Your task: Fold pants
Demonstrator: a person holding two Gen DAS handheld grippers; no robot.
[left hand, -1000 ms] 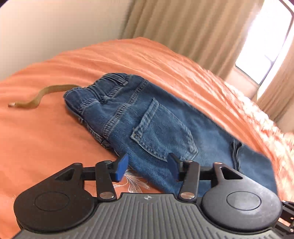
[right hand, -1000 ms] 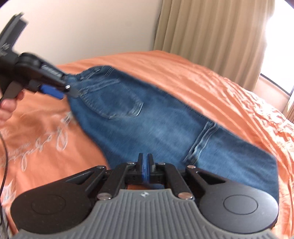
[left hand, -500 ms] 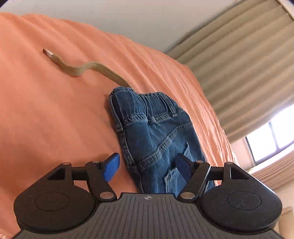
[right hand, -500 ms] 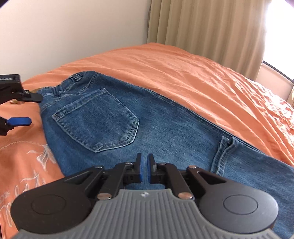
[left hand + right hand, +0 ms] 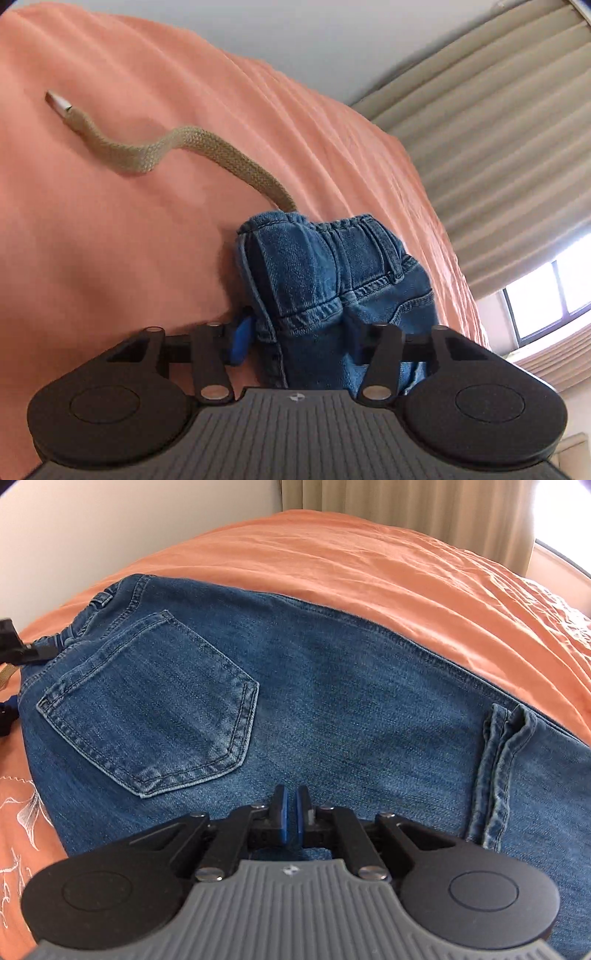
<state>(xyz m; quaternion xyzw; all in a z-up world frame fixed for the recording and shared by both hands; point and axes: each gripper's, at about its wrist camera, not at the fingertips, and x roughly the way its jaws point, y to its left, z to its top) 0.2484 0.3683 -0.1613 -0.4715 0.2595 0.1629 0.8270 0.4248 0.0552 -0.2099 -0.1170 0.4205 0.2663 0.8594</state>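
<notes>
Blue denim pants [image 5: 314,686] lie folded lengthwise on the orange bed, back pocket [image 5: 155,709] up, waistband at the left. In the left wrist view the waistband end [image 5: 332,273] sits between the fingers of my left gripper [image 5: 299,339]; the jaws are open and straddle the denim. A tan woven drawstring [image 5: 177,147] trails from the waistband across the bedspread. My right gripper [image 5: 290,816] hovers low over the middle of the pants, its blue pads nearly together with a narrow gap and nothing between them. The left gripper's tip [image 5: 14,650] shows at the left edge.
An orange bedspread [image 5: 369,561] covers the bed, with white floral embroidery [image 5: 22,812] near the left. Beige curtains [image 5: 498,122] and a bright window [image 5: 554,295] stand beyond the bed, with a pale wall [image 5: 110,524] behind.
My left gripper has moved forward and down onto the waistband, which now sits between its open fingers. My right gripper has dropped closer to the denim, and its pads have parted slightly.
</notes>
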